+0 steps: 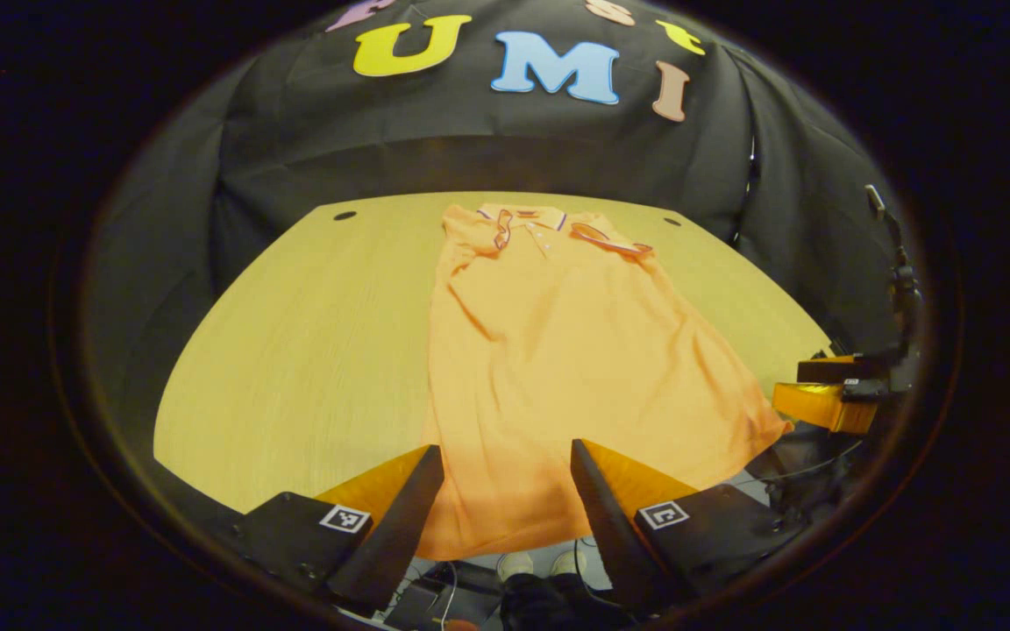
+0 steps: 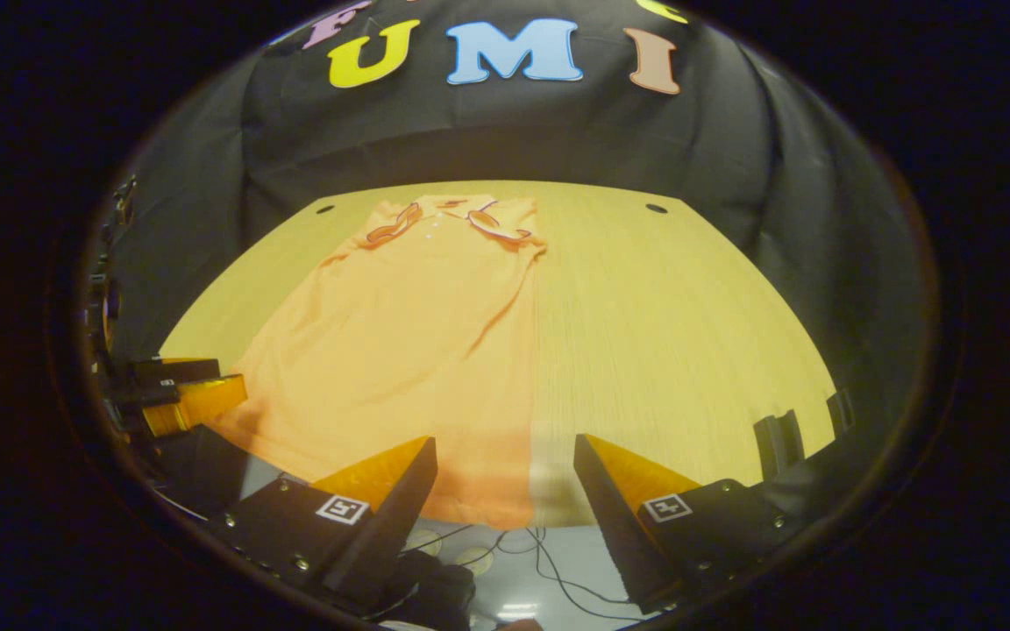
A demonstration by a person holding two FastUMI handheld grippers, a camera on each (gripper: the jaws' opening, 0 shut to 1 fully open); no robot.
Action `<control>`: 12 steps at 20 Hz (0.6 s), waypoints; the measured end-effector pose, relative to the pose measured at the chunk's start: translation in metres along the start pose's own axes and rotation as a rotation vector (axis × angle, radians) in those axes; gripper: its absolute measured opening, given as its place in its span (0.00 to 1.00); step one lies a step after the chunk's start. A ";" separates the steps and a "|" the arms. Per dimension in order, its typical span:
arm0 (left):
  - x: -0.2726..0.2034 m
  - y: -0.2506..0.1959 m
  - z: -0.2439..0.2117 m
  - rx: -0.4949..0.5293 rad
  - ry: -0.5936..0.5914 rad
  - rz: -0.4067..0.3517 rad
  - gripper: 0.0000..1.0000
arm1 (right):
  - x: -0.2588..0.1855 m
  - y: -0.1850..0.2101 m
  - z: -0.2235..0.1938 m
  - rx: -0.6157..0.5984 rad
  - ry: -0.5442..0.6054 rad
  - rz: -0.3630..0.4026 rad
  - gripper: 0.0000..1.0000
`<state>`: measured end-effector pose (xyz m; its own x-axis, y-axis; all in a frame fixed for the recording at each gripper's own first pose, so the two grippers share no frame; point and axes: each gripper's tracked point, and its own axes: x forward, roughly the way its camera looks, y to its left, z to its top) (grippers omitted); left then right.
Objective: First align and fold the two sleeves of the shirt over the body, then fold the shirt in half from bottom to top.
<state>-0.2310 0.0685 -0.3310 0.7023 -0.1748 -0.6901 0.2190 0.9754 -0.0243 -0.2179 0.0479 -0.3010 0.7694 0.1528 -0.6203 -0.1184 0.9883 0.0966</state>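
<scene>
An orange polo shirt (image 1: pixel 558 350) lies flat on the wooden table (image 1: pixel 295 350), collar at the far side. Both trimmed sleeve cuffs (image 1: pixel 610 238) are folded in over the chest. Its hem hangs a little over the near table edge. My left gripper (image 1: pixel 505 456) is open, its fingers straddling the hem near the shirt's left bottom part. In the right gripper view the shirt (image 2: pixel 400 350) lies left of centre. My right gripper (image 2: pixel 505 451) is open over the shirt's bottom right corner. The left gripper (image 2: pixel 189 394) shows at the shirt's other bottom corner, and the right gripper (image 1: pixel 829 394) at the far right.
Two small dark holes (image 1: pixel 344 215) (image 1: pixel 672 222) mark the table's far corners. Bare wood (image 2: pixel 689 333) stretches right of the shirt. Black clips (image 2: pixel 777 443) stand at the table's near right edge. Cables (image 2: pixel 549 561) and shoes (image 1: pixel 540 565) lie on the floor below.
</scene>
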 end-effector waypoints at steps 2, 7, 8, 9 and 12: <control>-0.002 0.003 -0.009 0.002 0.008 -0.012 0.95 | 0.004 0.002 -0.008 0.016 0.027 -0.004 0.98; -0.003 0.007 -0.022 -0.006 0.017 -0.027 0.94 | 0.009 0.013 -0.023 0.021 0.066 -0.018 0.98; 0.000 0.007 -0.024 -0.011 0.022 -0.028 0.95 | 0.010 0.014 -0.025 0.016 0.070 -0.023 0.98; 0.000 0.007 -0.026 -0.016 0.029 -0.022 0.96 | 0.012 0.015 -0.027 0.012 0.073 -0.029 0.98; 0.000 0.006 -0.026 -0.004 0.012 -0.017 0.96 | 0.016 0.017 -0.035 0.005 0.092 -0.037 0.98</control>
<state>-0.2469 0.0782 -0.3499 0.6904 -0.1900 -0.6981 0.2284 0.9728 -0.0389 -0.2298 0.0676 -0.3359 0.7122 0.1163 -0.6923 -0.0879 0.9932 0.0765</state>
